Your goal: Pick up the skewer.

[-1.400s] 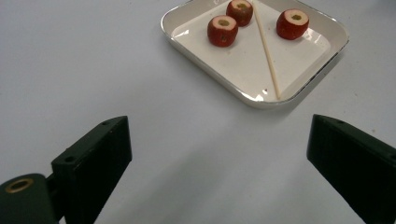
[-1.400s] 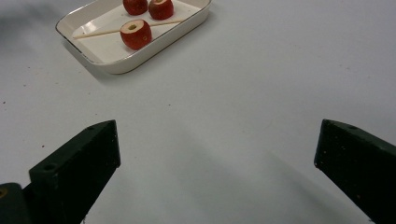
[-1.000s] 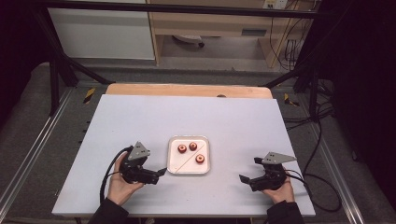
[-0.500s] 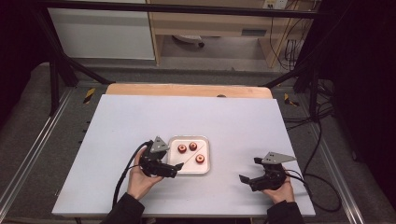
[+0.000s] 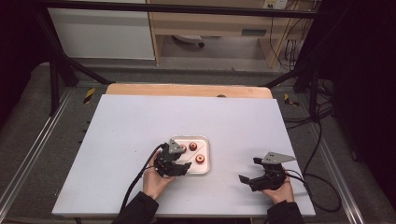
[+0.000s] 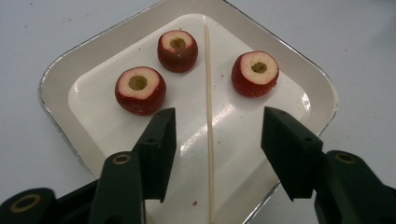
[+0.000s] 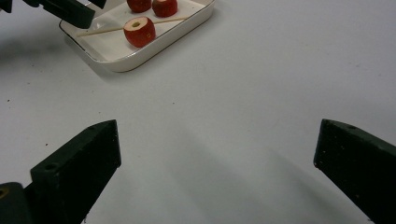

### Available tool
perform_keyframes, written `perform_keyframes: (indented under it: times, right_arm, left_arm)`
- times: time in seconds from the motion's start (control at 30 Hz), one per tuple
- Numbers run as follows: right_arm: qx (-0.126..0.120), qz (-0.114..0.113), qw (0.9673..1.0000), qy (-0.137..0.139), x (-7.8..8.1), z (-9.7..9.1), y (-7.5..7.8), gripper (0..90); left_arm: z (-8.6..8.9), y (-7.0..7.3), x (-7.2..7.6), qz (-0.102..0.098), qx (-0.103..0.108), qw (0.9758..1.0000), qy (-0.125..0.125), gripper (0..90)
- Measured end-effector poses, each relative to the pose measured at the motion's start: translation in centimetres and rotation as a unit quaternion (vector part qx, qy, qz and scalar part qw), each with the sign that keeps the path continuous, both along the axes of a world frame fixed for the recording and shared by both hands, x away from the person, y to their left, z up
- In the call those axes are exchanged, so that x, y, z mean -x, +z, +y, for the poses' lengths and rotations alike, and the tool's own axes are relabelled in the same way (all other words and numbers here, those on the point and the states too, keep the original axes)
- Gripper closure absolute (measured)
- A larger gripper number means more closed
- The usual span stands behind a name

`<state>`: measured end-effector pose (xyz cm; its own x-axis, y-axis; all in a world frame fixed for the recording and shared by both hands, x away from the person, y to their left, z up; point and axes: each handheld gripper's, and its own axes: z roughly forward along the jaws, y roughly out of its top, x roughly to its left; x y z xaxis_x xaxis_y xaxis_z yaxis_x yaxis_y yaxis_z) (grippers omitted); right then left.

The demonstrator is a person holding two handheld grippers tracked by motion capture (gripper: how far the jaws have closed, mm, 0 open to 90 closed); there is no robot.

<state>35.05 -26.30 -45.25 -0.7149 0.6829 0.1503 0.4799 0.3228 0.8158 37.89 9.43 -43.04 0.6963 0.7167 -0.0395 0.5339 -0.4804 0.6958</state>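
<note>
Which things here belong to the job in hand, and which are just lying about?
In the job:
- wooden skewer, lying in the tray between the left gripper's open jaws, which have just been closing
- three cored red fruits
- white tray

Lying about:
- right gripper, open over bare table
- wooden board

Lab recording bay: white surface (image 5: 140, 126) framed by aluminium rails (image 5: 28, 158), black curtains (image 5: 359, 70), loose cables (image 5: 322, 121), concrete floor
</note>
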Motion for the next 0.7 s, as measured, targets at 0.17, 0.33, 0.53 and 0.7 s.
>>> perform_keyframes:
  times: [0.17, 0.33, 0.53, 0.7]
  right_arm:
    - [0.002, 0.001, 1.0000, 0.000, 0.0, 0.0, 0.0, 1.2]
    - [0.004, 0.001, 1.0000, 0.000, 0.1, 0.0, 0.0, 1.2]
    - [0.003, 0.003, 1.0000, 0.000, 0.0, 0.1, -0.1, 1.2]
    - [0.002, 0.005, 1.0000, 0.000, 0.0, 0.1, -0.1, 1.3]
  left_arm:
    - [-0.5, -1.0, 0.0, 0.015, -0.011, 0.9998, -0.003, 64.5]
    - [-0.3, -1.1, 0.1, 0.011, -0.019, 0.9998, 0.000, 76.5]
    - [0.0, -1.3, 0.3, -0.002, -0.022, 0.9997, 0.000, 86.5]
    - [-0.1, -1.3, 0.5, -0.008, -0.027, 0.9996, -0.001, 87.7]
